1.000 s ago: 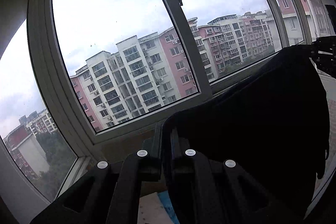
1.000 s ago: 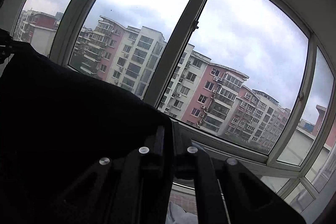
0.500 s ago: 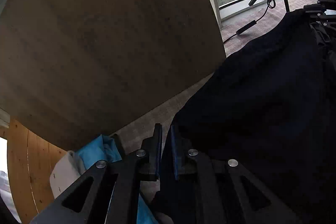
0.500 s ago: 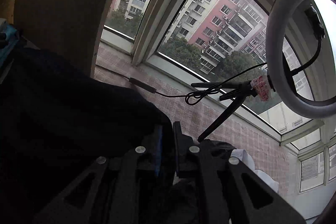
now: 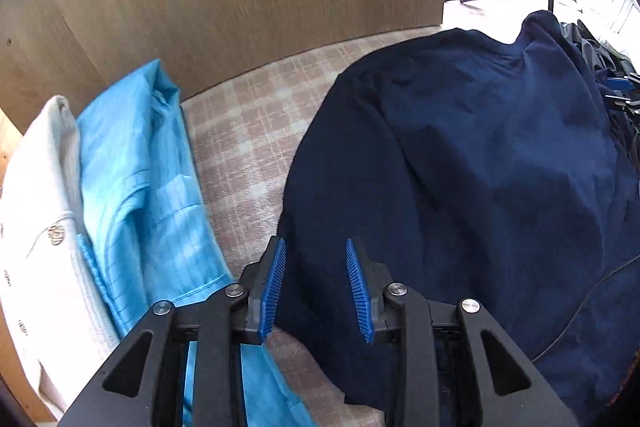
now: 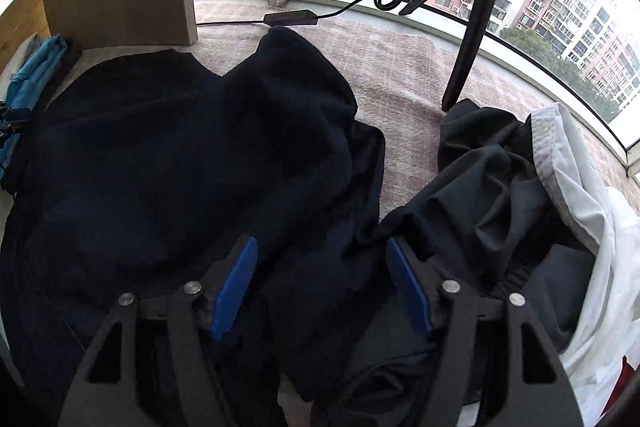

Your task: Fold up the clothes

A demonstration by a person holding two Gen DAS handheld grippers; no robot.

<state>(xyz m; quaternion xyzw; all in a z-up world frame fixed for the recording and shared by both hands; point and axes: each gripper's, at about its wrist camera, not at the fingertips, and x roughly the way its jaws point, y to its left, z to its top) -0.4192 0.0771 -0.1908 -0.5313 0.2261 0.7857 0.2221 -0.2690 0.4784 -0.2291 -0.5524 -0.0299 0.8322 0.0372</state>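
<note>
Navy garment [image 5: 472,163] lowered from window height onto checked cloth; left tool [image 5: 316,287] and right tool [image 6: 320,291] just opened, nothing clamped; bunched far edge risks crooked fold.

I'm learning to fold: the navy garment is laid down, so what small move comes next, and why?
Probably lift both grippers clear. The left gripper and right gripper have just been opening, and the navy garment lies spread but rumpled.

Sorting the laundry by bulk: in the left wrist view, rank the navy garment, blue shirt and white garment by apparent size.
1. Navy garment, clearly largest.
2. Blue shirt.
3. White garment, though the frame edge cuts it off, so this last ranking is unsure.
</note>
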